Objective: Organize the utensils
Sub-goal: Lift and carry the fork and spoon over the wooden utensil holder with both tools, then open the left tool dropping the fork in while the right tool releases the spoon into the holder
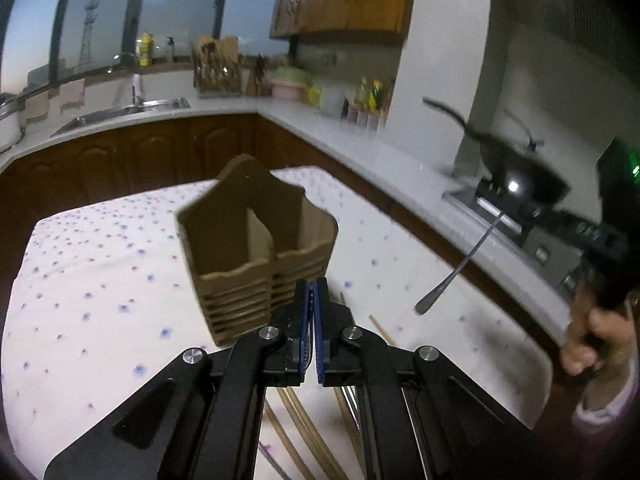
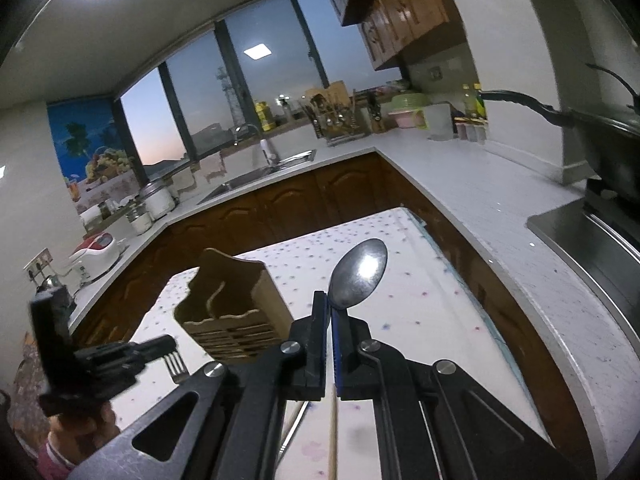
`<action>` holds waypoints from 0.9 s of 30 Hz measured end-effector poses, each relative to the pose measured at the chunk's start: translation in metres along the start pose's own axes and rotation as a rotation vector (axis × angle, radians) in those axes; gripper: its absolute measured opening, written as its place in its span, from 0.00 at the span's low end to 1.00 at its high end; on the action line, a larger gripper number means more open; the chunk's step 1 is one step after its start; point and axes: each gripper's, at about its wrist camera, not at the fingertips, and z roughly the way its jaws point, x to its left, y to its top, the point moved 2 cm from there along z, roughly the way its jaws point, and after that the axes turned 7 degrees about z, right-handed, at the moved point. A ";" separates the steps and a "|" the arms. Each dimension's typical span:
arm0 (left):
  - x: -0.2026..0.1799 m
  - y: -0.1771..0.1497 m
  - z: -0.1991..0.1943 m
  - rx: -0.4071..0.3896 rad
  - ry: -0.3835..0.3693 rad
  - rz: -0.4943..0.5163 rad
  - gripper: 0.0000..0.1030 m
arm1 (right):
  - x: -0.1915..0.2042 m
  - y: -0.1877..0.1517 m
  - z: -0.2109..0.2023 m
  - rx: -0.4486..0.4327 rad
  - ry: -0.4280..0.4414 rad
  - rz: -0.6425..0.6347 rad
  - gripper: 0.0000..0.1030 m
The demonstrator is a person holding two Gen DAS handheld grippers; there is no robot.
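A brown wooden utensil holder [image 1: 256,252] with two compartments stands on the flowered tablecloth [image 1: 100,280]; it also shows in the right wrist view [image 2: 236,316]. My left gripper [image 1: 313,292] is shut and empty, just in front of the holder's right side. My right gripper [image 2: 330,308] is shut on a metal spoon [image 2: 360,272], bowl up, held above the table right of the holder. The spoon's handle [image 1: 460,268] hangs in the air in the left wrist view. Wooden chopsticks [image 1: 304,432] lie on the cloth under the left gripper. A fork [image 2: 176,364] lies near the left gripper.
A white L-shaped counter [image 1: 360,136] with a sink [image 1: 124,112] runs behind and to the right. A black wok [image 1: 520,176] sits on the stove at right. A dish rack [image 2: 336,120] and bottles stand on the far counter.
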 end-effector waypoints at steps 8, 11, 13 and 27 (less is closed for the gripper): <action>0.025 0.005 -0.047 -0.094 -0.025 -0.085 0.02 | 0.030 0.006 0.009 -0.005 0.041 -0.044 0.02; 0.030 0.019 -0.058 -0.136 -0.040 -0.094 0.02 | 0.040 0.009 0.015 -0.008 0.055 -0.055 0.02; 0.033 0.029 -0.063 -0.161 -0.053 -0.106 0.02 | 0.048 0.014 0.020 -0.014 0.064 -0.065 0.02; 0.110 0.092 -0.027 -0.332 -0.061 -0.306 0.02 | 0.104 0.050 0.102 -0.028 0.060 -0.198 0.02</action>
